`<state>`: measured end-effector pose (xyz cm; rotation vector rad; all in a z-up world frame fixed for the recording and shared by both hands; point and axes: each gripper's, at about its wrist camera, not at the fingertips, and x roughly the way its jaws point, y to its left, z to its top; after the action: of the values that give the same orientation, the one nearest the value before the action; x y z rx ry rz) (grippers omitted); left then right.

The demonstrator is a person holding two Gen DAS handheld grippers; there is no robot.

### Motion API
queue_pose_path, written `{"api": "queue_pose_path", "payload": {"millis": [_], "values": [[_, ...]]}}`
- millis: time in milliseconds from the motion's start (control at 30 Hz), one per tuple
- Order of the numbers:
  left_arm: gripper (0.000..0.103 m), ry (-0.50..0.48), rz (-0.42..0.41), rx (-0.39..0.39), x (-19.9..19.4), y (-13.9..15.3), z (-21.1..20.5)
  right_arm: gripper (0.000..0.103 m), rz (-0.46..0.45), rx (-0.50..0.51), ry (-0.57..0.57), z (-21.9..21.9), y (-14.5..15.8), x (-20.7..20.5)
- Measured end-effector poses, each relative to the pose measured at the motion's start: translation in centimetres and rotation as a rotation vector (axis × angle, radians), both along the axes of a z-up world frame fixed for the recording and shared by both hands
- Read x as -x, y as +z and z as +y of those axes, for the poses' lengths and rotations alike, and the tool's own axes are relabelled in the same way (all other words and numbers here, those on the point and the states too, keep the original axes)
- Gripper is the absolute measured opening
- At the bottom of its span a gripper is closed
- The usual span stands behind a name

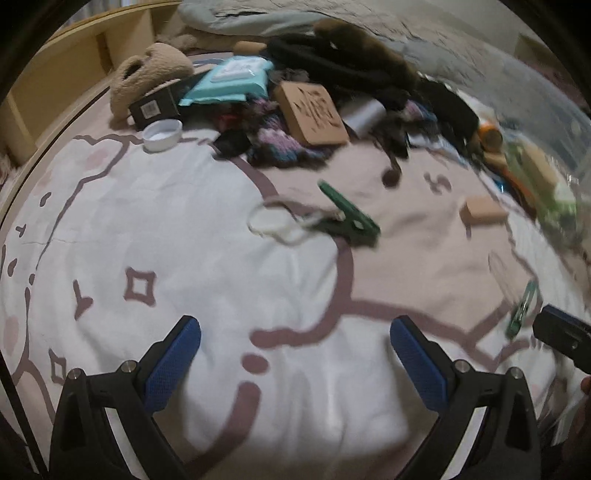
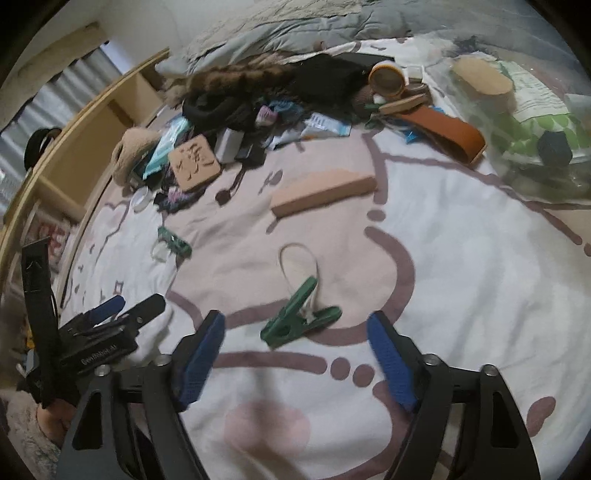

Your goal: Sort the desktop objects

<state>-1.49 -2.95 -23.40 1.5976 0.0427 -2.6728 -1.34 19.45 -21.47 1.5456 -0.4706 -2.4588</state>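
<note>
Bedroom, not a desk: a white and pink printed bedspread (image 2: 461,258), wooden bed frame (image 2: 92,122) along one edge, grey quilt (image 2: 295,26) heaped at the far side. Clutter piled along that far side: carved wooden tile (image 2: 194,163), teal wipes pack (image 1: 232,79), white cap (image 1: 163,135), long wooden block (image 2: 325,192), brown leather strap (image 2: 443,129).

Nearest loose item: green clothespin (image 2: 299,317) with a loop of white string (image 2: 297,258), lying flat on the bedspread. Just ahead of the right gripper (image 2: 295,354), between the lines of its two blue fingers (image 2: 201,358), slightly toward the left finger. Long axis roughly crosswise to the reach, tilted, string end pointing away. Probably the right gripper's pick, though blur softens the outline.

A second green clothespin (image 1: 351,216), also strung, farther from the first clothespin, toward the bed frame, well ahead of the left gripper (image 1: 295,362).

Right gripper: spread wide, holding nothing, touching nothing. Left gripper: likewise spread, empty, hovering over bare bedspread, farther from either clothespin than the right gripper is from the first.
</note>
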Motion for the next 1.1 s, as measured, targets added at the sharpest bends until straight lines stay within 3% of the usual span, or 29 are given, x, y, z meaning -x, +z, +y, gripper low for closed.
{"api": "queue_pose_path", "payload": {"millis": [167,333,467,767,833,1100], "values": [[0.103,-0.026,0.017,0.009,-0.1,0.2,0.2,0.088,-0.031,-0.032,0.002,-0.2,-1.2,-1.1],[0.103,0.008,0.047,-0.024,0.6,1.1,-0.5,0.089,-0.024,-0.165,0.053,-1.7,-1.8,-2.3],[0.103,0.042,0.07,-0.036,1.5,1.7,-1.1,0.095,-0.037,-0.229,0.094,-2.7,-2.2,-3.2],[0.103,0.079,0.121,-0.018,5.0,2.7,-0.9,0.097,-0.055,-0.246,0.109,-2.8,-2.5,-4.4],[0.103,0.106,0.14,-0.026,6.0,2.8,-1.5,0.102,-0.063,-0.236,0.114,-3.1,-2.5,-4.2],[0.103,0.127,0.067,-0.002,7.8,0.3,-2.3,0.103,-0.056,-0.212,0.088,-3.2,-2.2,-4.1]]}}
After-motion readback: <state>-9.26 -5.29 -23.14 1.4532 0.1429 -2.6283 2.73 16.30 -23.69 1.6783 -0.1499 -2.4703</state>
